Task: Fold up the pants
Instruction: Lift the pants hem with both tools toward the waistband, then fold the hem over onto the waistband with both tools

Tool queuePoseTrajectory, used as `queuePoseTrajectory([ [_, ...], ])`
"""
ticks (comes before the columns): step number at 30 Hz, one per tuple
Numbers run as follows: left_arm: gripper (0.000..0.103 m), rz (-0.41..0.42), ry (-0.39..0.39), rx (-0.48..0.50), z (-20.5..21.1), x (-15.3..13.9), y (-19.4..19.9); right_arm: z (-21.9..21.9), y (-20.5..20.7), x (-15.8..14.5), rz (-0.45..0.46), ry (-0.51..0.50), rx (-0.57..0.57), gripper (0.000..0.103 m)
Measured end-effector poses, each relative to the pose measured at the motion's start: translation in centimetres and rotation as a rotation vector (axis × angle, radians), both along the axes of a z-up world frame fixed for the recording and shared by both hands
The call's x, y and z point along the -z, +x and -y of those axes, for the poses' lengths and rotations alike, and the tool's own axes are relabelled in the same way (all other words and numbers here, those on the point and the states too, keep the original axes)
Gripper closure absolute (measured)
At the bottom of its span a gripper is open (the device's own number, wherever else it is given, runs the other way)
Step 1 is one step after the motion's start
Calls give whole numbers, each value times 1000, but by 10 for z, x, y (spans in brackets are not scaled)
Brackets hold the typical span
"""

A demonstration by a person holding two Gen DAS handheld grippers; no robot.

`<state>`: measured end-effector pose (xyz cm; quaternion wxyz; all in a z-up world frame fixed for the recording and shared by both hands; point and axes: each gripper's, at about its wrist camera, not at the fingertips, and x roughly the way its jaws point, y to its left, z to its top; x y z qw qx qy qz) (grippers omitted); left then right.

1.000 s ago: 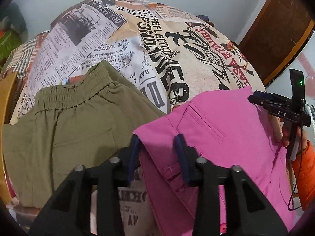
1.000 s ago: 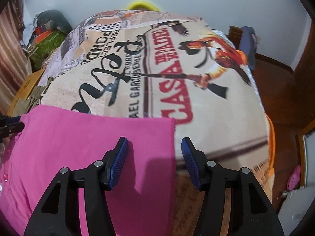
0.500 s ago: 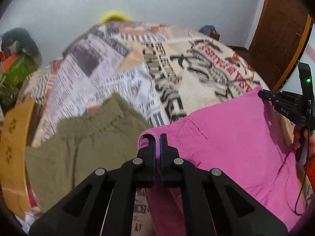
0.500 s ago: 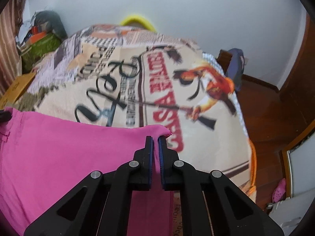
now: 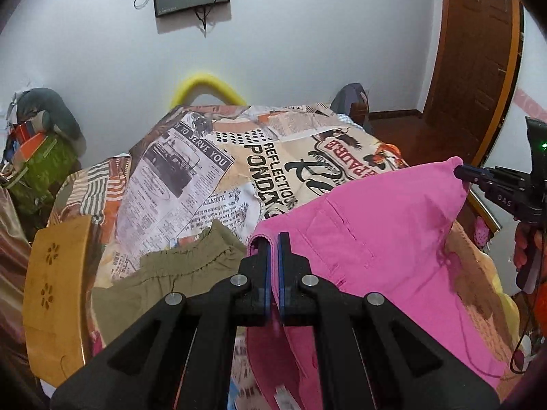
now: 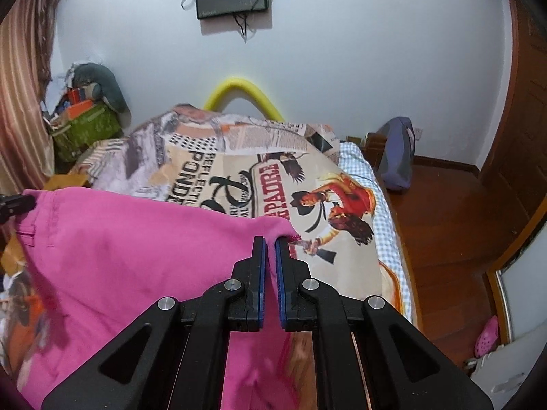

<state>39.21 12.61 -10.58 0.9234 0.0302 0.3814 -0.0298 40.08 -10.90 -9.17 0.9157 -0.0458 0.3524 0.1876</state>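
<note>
The pink pants (image 5: 376, 239) hang stretched between my two grippers above the bed. My left gripper (image 5: 273, 239) is shut on one top corner of the pants, near the waistband. My right gripper (image 6: 270, 242) is shut on the other top corner; it also shows at the right in the left wrist view (image 5: 459, 172). In the right wrist view the pink pants (image 6: 136, 246) spread to the left, and the left gripper's tip (image 6: 17, 203) shows at the left edge. The lower part of the pants drapes down out of view.
Olive green pants (image 5: 171, 273) lie on the bed's newspaper-print cover (image 5: 212, 171) left of the pink ones. A wooden chair back (image 5: 54, 290) stands at the left. Clutter (image 6: 85, 119) sits far left, a wooden door (image 5: 478, 51) at the right, a yellow hoop (image 6: 246, 92) behind the bed.
Both grippers closed on the top corners of the pink pants and lifted them off the bed; the cloth now hangs between them.
</note>
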Motion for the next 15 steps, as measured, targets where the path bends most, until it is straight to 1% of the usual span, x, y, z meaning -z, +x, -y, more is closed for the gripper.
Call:
queuePoseTrajectory([
  [4,100,12,14,16,12,-9,-33,9,-31,-13,16,10,-8,98],
  [8,100,20,23,20,22,-12,-66,16,-59,-19,15,25,-13,98],
  [12,100,15,15,24,28,-7,-95,20,-86,-13,-12,28,-20,98],
  [15,100,16,30,27,33,3,-120,23,-105,-2,-37,27,-18,98],
])
